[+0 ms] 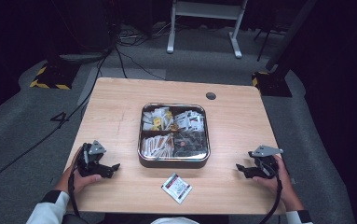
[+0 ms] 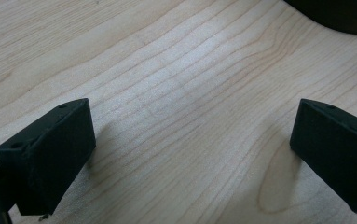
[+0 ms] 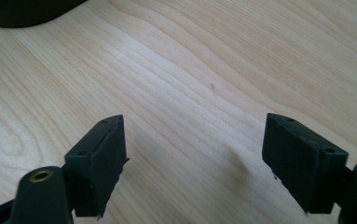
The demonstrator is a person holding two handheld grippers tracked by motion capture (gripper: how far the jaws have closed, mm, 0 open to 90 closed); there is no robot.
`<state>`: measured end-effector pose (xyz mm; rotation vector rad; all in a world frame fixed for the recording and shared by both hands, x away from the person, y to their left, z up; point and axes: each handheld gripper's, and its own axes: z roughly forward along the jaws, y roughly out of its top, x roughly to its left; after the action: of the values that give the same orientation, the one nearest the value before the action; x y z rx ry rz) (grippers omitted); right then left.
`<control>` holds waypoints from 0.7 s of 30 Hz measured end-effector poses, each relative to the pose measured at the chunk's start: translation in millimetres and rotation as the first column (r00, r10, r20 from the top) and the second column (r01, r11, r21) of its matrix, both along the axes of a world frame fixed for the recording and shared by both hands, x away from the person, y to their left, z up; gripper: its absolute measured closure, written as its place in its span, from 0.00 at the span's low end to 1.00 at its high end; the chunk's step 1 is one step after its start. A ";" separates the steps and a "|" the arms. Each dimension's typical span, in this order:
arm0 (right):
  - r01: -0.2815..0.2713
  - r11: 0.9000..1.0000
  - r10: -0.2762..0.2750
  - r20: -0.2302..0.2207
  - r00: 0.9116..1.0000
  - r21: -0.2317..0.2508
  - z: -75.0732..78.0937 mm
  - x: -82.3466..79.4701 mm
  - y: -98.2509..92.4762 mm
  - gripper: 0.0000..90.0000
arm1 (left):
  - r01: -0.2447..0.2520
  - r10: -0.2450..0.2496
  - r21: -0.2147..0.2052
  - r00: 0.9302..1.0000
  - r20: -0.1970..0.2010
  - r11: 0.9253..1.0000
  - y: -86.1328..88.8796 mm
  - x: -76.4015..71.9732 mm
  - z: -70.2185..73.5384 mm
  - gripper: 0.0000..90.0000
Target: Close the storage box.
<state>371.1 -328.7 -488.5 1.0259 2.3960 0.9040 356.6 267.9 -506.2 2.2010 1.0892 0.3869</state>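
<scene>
left claw (image 1: 113, 168) agape, right claw (image 1: 239, 169) agape, both resting on table (image 1: 120, 107)

The right gripper (image 3: 195, 163) hangs low over the pale, wavy-grained wooden table top (image 3: 204, 70), its two blocky black jaws spread wide with nothing but bare wood between them. Each jaw throws a soft shadow on the boards beside it. Up in the top left corner sits the curved edge of a dark, rounded container (image 3: 22, 11), well apart from the jaws.

Dark room, grey carpet (image 1: 22, 126), light wood table (image 1: 120, 100), white stand (image 1: 204, 18) behind.
</scene>
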 end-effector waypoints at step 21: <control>0.097 0.989 -0.098 -0.001 0.995 0.108 -15.7 -17.0 -19.0 0.22 | -0.003 0.003 0.000 1.000 0.004 1.000 -0.1 -0.6 -0.2 0.00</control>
<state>354.1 -347.6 -504.2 1.1692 2.2929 1.0085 356.0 267.8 -506.4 2.1979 1.0902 0.3918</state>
